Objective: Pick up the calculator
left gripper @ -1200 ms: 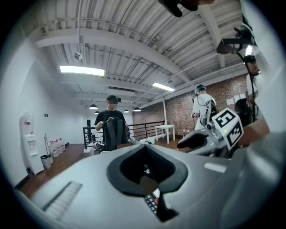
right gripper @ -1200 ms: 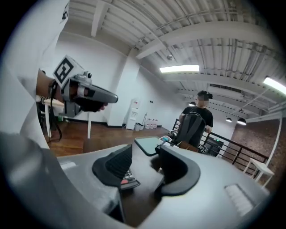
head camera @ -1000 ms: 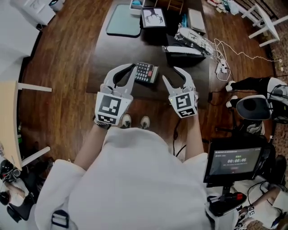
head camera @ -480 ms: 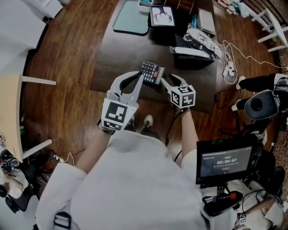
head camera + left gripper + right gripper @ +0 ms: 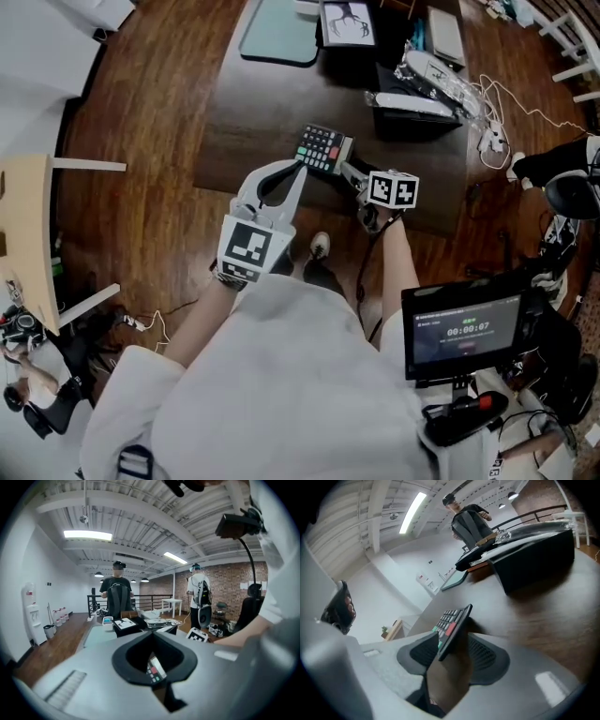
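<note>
The calculator [image 5: 323,147] sits tilted at centre frame, over the desk [image 5: 248,122] near its front edge, clamped in the right gripper's [image 5: 349,171] jaws. Just lower left, the left gripper's [image 5: 296,171] jaws seem closed on nothing. A black box [image 5: 417,117] stands upper right, and a teal mat [image 5: 279,39] lies at the top.

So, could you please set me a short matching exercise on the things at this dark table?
1. black calculator with red and green keys
2. teal rectangular mat
3. left gripper

A. jaws together, empty
B. lying flat at the far end of the dark table
C. clamped in the right gripper

Pairs: 1-C, 2-B, 3-A
</note>
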`<act>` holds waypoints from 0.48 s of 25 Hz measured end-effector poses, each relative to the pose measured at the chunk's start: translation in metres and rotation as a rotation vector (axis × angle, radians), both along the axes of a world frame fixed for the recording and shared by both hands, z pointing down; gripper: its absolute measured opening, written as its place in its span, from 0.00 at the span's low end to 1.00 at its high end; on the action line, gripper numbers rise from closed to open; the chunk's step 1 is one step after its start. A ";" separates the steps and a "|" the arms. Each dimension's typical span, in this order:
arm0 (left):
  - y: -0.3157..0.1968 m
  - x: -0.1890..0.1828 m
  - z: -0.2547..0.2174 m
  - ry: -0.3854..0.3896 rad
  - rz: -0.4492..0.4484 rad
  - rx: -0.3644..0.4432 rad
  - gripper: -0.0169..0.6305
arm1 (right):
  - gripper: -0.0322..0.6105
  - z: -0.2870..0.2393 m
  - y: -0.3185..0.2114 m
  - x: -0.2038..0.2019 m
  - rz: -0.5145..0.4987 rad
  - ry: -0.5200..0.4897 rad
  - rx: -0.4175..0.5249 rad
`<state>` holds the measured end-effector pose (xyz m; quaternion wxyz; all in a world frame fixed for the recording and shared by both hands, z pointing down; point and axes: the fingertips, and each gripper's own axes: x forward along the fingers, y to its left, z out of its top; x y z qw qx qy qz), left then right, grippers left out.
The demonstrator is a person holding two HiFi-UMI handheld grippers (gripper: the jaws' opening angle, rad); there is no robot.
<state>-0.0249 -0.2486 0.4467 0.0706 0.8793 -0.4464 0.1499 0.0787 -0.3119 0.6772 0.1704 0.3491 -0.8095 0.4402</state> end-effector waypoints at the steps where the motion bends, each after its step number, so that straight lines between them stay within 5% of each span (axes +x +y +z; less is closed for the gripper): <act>1: 0.000 -0.001 0.003 0.006 -0.006 -0.011 0.04 | 0.34 0.001 0.000 -0.005 -0.020 -0.018 -0.015; 5: -0.004 -0.003 0.003 0.034 -0.033 -0.025 0.04 | 0.34 0.005 -0.001 -0.016 -0.066 -0.090 -0.098; 12: -0.005 -0.005 0.011 0.018 -0.029 -0.045 0.04 | 0.34 0.021 -0.008 -0.015 -0.053 -0.061 -0.177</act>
